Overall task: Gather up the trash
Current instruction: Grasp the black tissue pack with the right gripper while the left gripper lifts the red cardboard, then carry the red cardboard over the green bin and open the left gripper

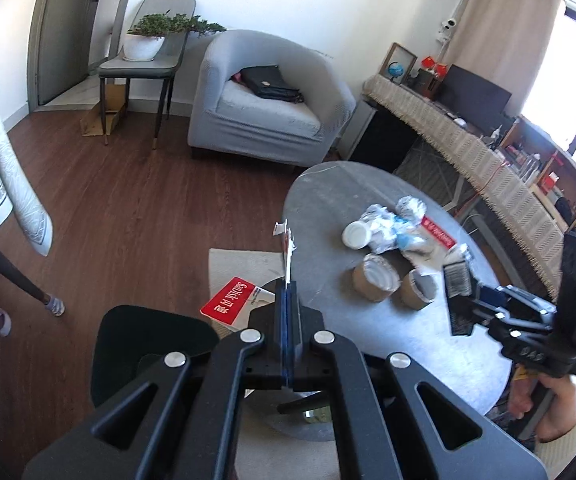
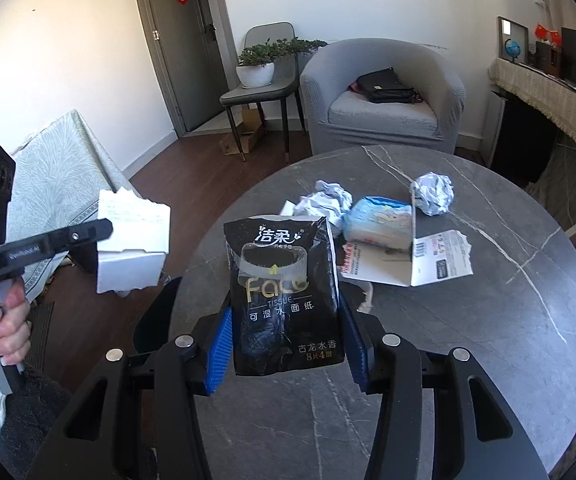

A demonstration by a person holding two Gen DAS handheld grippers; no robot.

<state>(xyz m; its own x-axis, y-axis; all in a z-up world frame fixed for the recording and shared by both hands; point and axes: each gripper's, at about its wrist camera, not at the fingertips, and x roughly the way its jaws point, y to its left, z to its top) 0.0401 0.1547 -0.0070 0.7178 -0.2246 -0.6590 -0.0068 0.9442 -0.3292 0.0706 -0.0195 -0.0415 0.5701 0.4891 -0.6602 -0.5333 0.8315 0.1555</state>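
Note:
My left gripper [image 1: 288, 292] is shut on a torn white piece of card [image 1: 286, 248], seen edge-on, held left of the round grey table [image 1: 328, 200]; in the right wrist view the same gripper [image 2: 95, 236] holds the white card [image 2: 133, 240] at the left. My right gripper [image 2: 285, 320] is shut on a black tissue pack [image 2: 283, 296] above the table's [image 2: 488, 320] near edge; it also shows at the right in the left wrist view [image 1: 458, 280]. On the table lie crumpled paper balls [image 2: 434, 194], a blue-white packet [image 2: 380, 222] and torn card [image 2: 428, 264].
A black bin [image 1: 147, 352] stands on the floor below my left gripper, beside a red-white package [image 1: 231, 300]. Tape rolls [image 1: 376, 282] and a white lid [image 1: 356, 236] sit on the table. A grey armchair [image 1: 263, 96], a chair with a plant [image 1: 147, 52] and a cloth-covered table [image 2: 59, 176] stand around.

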